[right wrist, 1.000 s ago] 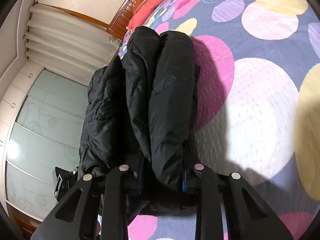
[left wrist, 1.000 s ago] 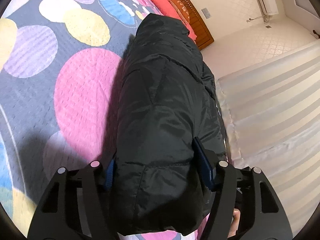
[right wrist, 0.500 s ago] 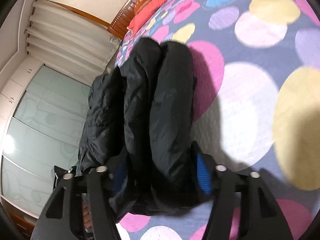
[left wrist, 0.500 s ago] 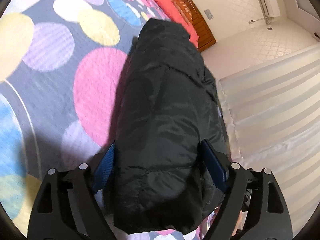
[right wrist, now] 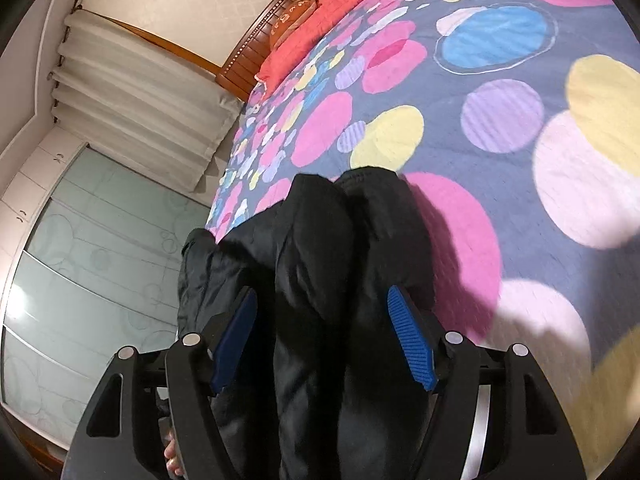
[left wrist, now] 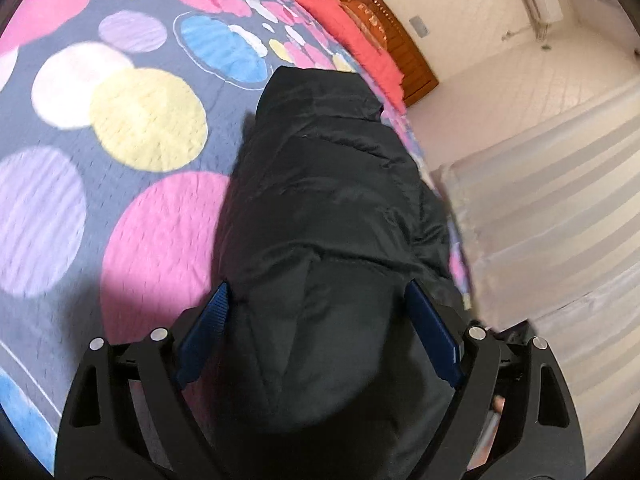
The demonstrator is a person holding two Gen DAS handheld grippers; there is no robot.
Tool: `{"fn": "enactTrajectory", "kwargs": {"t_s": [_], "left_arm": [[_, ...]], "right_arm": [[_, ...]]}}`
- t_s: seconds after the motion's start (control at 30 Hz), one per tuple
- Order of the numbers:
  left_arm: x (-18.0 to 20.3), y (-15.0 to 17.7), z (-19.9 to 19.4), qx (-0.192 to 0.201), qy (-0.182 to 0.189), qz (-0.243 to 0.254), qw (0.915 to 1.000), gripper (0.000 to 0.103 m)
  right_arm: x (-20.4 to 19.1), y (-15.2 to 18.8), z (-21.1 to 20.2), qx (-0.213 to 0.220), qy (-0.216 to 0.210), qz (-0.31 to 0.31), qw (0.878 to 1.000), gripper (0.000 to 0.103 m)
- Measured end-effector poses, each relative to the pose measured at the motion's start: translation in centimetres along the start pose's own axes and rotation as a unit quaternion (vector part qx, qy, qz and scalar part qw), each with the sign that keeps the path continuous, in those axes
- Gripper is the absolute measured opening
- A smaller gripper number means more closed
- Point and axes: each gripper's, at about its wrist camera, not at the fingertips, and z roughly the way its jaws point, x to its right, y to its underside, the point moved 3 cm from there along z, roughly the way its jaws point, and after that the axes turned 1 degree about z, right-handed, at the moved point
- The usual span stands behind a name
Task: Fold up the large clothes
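A black puffer jacket point(left wrist: 320, 180) lies folded into a long thick roll near the edge of the bed. In the right wrist view the same jacket point(right wrist: 320, 240) shows two padded folds side by side. My left gripper point(left wrist: 314, 288) straddles the near end of the roll; its jaws are opening, and the blue pads point(left wrist: 208, 320) stand at the sides of the fabric without squeezing it. My right gripper point(right wrist: 322, 291) straddles the other end with its jaws also opening. Its blue pads point(right wrist: 412, 344) are clear of the cloth.
The bedspread point(left wrist: 152, 120) is grey-blue with large coloured circles. Red pillows point(left wrist: 360, 40) and a wooden headboard point(left wrist: 400, 40) are at the far end. Pale curtains point(left wrist: 540, 200) hang beside the bed edge. Frosted wardrobe doors point(right wrist: 88, 280) stand beyond the jacket.
Both grippers, first clamped on the jacket, have spread their jaws and let the fabric go. Both have drawn back a little along the roll. The jacket stays on the bed.
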Motion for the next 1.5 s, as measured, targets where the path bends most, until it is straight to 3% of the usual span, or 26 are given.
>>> {"fn": "enactTrajectory", "kwargs": {"t_s": [0.07,0.13,0.3,0.63,1.03,1.2,1.5], "left_arm": [[0.4,0.0,0.7,-0.002,-0.023,0.01,0.9997,0.087],[0.7,0.1,1.2,0.001,-0.04,0.021,0.999,0.087],[0.8,0.5,2.0,0.004,-0.059,0.032,0.9977,0.087],[0.7,0.7,2.1,0.003,-0.059,0.032,0.9977,0.087],[0.6,0.8,1.6,0.0,-0.057,0.02,0.9982,0.092],[0.7,1.3,0.6,0.002,-0.063,0.013,0.9979,0.092],[2.0,3.4,-2.0,0.013,-0.097,0.055,0.9937,0.092]], "right_arm": [[0.5,-0.1,0.6,-0.003,0.017,-0.003,1.0,0.06],[1.3,0.0,1.1,-0.007,0.038,0.0,0.999,0.039],[3.8,0.5,2.3,-0.016,0.019,0.032,0.999,0.032],[4.0,0.8,2.2,-0.012,0.007,0.038,0.999,0.031],[4.2,1.7,-0.6,0.009,-0.01,0.049,0.999,0.051],[4.0,3.0,-2.3,0.014,-0.003,0.042,0.999,0.053],[3.1,5.9,-4.8,0.018,0.016,0.029,0.999,0.058]]}}
